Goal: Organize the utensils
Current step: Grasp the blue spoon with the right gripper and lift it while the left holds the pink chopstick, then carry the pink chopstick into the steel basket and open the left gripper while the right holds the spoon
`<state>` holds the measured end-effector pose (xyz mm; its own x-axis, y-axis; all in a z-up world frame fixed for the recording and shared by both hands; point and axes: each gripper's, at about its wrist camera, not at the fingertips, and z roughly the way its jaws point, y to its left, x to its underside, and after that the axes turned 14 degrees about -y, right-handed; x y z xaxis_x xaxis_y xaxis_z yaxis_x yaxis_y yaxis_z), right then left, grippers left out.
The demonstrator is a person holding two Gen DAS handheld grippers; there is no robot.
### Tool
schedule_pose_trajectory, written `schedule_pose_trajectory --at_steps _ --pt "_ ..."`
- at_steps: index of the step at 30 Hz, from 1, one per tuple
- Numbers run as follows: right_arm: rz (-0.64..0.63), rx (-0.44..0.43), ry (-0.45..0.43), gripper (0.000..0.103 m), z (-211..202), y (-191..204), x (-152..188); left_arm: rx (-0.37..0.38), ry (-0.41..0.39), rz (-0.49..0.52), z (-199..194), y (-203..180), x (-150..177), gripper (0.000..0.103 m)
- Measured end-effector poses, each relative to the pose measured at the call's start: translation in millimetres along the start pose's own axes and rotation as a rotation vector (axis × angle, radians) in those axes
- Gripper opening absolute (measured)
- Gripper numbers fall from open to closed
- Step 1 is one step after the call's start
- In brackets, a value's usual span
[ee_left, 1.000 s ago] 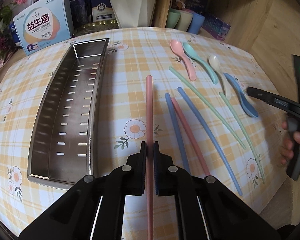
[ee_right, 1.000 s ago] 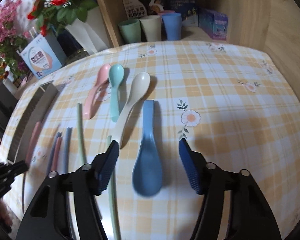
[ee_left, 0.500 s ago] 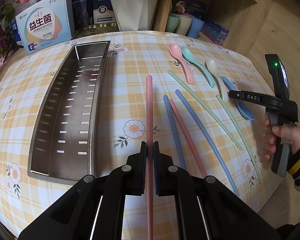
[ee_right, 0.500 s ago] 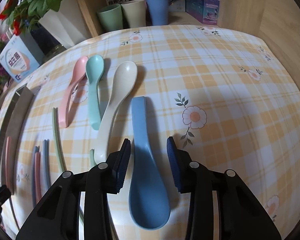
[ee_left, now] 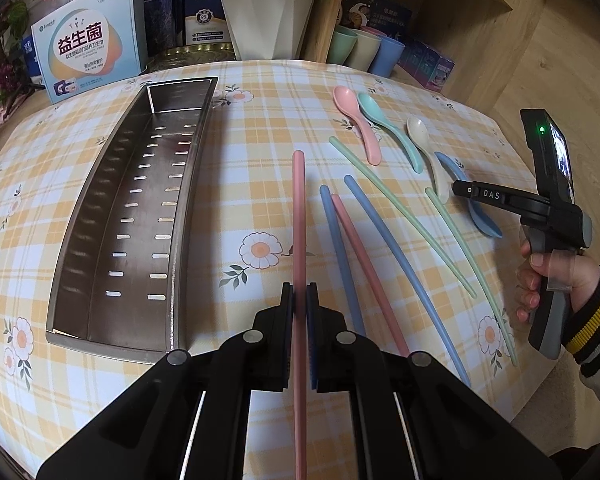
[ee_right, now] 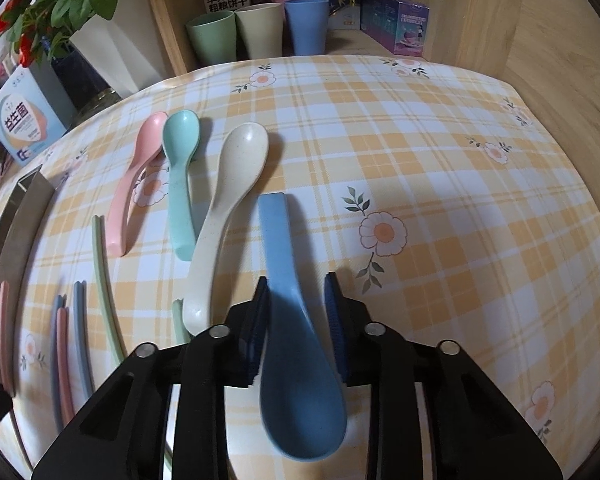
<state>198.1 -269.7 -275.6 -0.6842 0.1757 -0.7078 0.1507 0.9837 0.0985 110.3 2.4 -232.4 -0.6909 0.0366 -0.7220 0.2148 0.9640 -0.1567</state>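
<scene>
My left gripper (ee_left: 299, 304) is shut on a pink chopstick (ee_left: 299, 216) and holds it above the cloth, just right of the steel perforated tray (ee_left: 100, 216). My right gripper (ee_right: 296, 300) straddles the blue spoon (ee_right: 296, 344); its pads are close to the spoon's neck, the left one touching, a small gap at the right one. The spoon lies on the table. Pink (ee_right: 136, 176), teal (ee_right: 180, 168) and cream (ee_right: 228, 200) spoons lie to its left. Blue, pink and green chopsticks (ee_left: 384, 240) lie between tray and spoons.
A checked cloth covers the table (ee_right: 440, 160). Three cups (ee_right: 256, 28), boxes (ee_right: 396, 16) and a white flower pot (ee_left: 268, 16) stand along the back. A blue-white box (ee_left: 88, 56) stands behind the tray. A wooden wall is at the right.
My right gripper has narrowed from wide open to close around the blue spoon and moved down toward it. My left gripper has lifted slightly with the pink chopstick.
</scene>
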Motion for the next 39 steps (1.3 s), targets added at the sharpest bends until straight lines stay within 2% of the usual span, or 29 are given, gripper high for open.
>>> schedule_pose_trajectory --at_steps 5,11,15,17,21,30,34,39 --pt "0.014 -0.028 0.002 0.018 -8.7 -0.3 6.3 -0.001 -0.003 -0.006 0.0 1.4 0.6 0.006" --pt "0.049 -0.073 -0.040 0.017 -39.2 4.7 18.0 0.002 -0.007 -0.020 -0.9 3.4 0.2 0.006" --pt "0.028 -0.091 -0.066 0.015 -55.3 10.9 21.6 0.007 -0.008 -0.024 -2.6 3.3 0.2 0.006" --pt "0.023 -0.102 -0.062 0.006 -58.7 13.4 22.9 0.010 -0.011 -0.027 -4.2 3.5 -0.2 0.006" --pt "0.004 -0.108 -0.048 0.006 -58.4 18.6 25.5 0.005 -0.018 -0.040 -6.3 7.1 -2.0 0.006" --pt "0.070 -0.130 -0.041 0.006 -62.2 14.5 23.4 0.011 -0.021 -0.055 -9.6 10.0 -1.9 0.006" --pt "0.100 -0.151 -0.052 0.006 -70.3 15.8 18.1 0.016 -0.039 -0.070 -16.2 19.0 -11.7 0.006" --pt "0.133 -0.183 -0.072 0.006 -78.4 21.1 6.1 0.010 -0.062 -0.117 -29.4 50.9 -39.0 0.006"
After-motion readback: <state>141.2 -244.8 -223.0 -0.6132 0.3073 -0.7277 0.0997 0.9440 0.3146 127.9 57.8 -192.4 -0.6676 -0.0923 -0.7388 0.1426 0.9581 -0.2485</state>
